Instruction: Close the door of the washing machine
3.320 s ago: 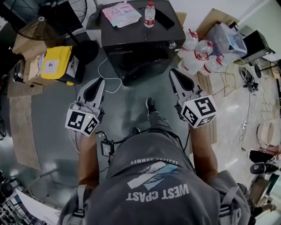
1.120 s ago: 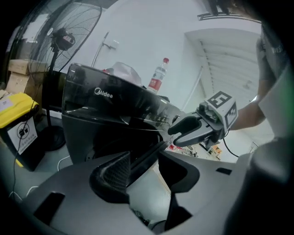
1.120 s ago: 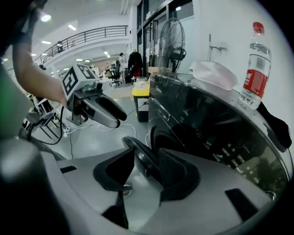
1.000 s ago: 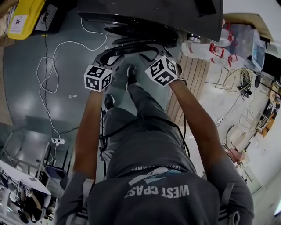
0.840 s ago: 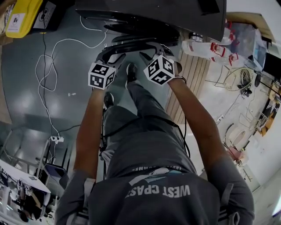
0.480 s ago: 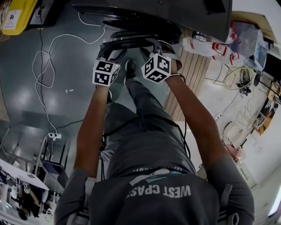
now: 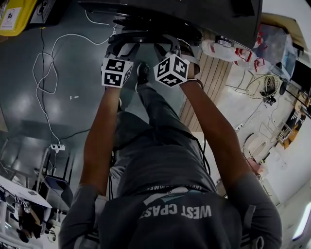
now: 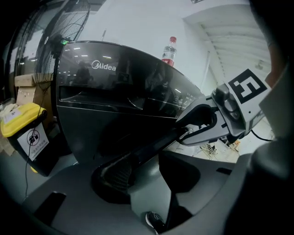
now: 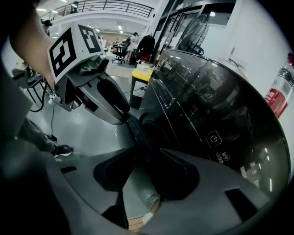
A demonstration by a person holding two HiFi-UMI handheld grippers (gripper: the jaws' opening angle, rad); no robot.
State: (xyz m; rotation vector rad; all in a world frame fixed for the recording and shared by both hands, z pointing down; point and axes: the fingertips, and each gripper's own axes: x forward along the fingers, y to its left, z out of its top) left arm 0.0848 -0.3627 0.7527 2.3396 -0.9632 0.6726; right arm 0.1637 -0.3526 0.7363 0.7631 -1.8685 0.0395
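The black washing machine [image 7: 194, 14] fills the top of the head view and shows its Midea front [image 8: 115, 92] in the left gripper view. Its round dark door [image 7: 146, 36] stands slightly ajar, close to the front. The door's edge [image 8: 151, 149] runs slanting between both grippers. My left gripper [image 7: 120, 46] and right gripper [image 7: 167, 47] sit side by side against that door, fingers together at the tips. The right gripper [image 8: 202, 126] touches the edge's far end. The left gripper [image 9: 101, 98] leans on the door rim [image 9: 138, 133].
A water bottle [image 8: 169, 48] stands on top of the machine. A yellow bin [image 8: 23, 128] sits to its left, and a white cable [image 7: 43, 63] loops over the floor. Bottle packs [image 7: 228, 51] and a wooden pallet [image 7: 204, 82] lie to the right. My shoe [image 7: 142, 72] is under the grippers.
Both grippers have moved forward toward the machine, and the door has swung in with them, standing much closer to the front than a second ago.
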